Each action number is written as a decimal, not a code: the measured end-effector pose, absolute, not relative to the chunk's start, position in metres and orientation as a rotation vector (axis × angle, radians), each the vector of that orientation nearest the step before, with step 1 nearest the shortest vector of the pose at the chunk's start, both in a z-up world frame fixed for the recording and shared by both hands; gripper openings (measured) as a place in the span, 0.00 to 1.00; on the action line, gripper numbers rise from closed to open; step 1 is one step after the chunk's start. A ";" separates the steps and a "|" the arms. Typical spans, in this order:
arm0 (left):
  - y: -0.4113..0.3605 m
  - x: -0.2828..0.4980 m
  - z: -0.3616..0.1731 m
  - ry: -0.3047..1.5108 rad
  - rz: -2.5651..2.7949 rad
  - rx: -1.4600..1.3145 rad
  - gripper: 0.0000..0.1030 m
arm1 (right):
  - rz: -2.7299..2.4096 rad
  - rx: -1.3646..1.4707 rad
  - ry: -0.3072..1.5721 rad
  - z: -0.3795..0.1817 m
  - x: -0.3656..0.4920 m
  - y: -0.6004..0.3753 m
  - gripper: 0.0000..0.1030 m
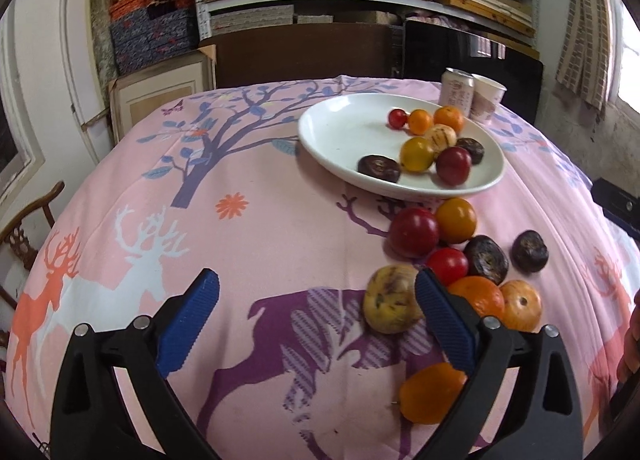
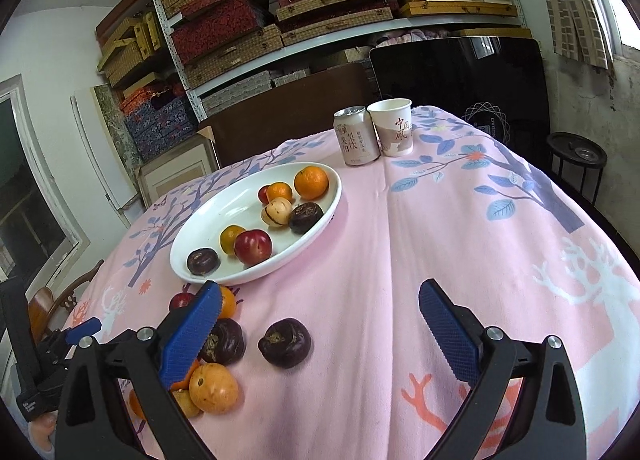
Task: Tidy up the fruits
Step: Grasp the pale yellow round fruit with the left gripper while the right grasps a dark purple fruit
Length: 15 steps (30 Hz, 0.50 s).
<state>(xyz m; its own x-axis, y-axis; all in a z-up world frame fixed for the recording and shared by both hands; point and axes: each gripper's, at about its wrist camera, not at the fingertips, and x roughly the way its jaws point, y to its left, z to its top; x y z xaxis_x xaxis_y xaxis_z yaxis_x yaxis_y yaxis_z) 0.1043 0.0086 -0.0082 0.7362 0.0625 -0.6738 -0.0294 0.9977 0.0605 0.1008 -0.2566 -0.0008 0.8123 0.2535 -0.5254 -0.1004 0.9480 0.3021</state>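
Note:
A white plate (image 1: 344, 132) (image 2: 224, 220) on the pink tablecloth holds several small fruits: oranges, red plums, dark purple fruits and a pale striped one. Several more fruits lie loose on the cloth in front of the plate. In the left wrist view my left gripper (image 1: 316, 292) is open and empty; a yellowish fruit (image 1: 390, 304) lies just inside its right finger. In the right wrist view my right gripper (image 2: 320, 300) is open and empty above the cloth; a dark purple fruit (image 2: 285, 342) lies between its fingers. Other loose fruits sit by its left finger (image 2: 192, 334).
A drink can (image 2: 356, 136) and a paper cup (image 2: 392, 132) stand at the far edge of the table, behind the plate. Shelves of boxes, a brown board and a black panel stand beyond the table. A wooden chair (image 1: 24, 228) is at the left.

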 end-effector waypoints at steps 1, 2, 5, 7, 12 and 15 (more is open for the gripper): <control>0.005 0.105 -0.009 0.743 0.049 0.067 0.94 | 0.191 0.267 0.596 -0.001 0.100 -0.256 0.97; 0.003 0.105 -0.011 0.747 0.053 0.090 0.94 | 0.192 0.269 0.596 -0.001 0.100 -0.256 0.97; 0.004 0.107 -0.011 0.742 0.068 0.113 0.96 | 0.191 0.279 0.596 -0.001 0.099 -0.257 0.97; 0.013 0.105 -0.009 0.734 0.102 0.111 0.96 | 0.190 0.289 0.598 -0.001 0.099 -0.258 0.97; 0.053 0.097 -0.009 0.764 0.173 -0.006 0.96 | 0.202 0.324 0.597 -0.001 0.099 -0.263 0.97; 0.053 0.092 -0.010 0.751 0.151 -0.028 0.96 | 0.213 0.333 0.596 0.001 0.099 -0.264 0.97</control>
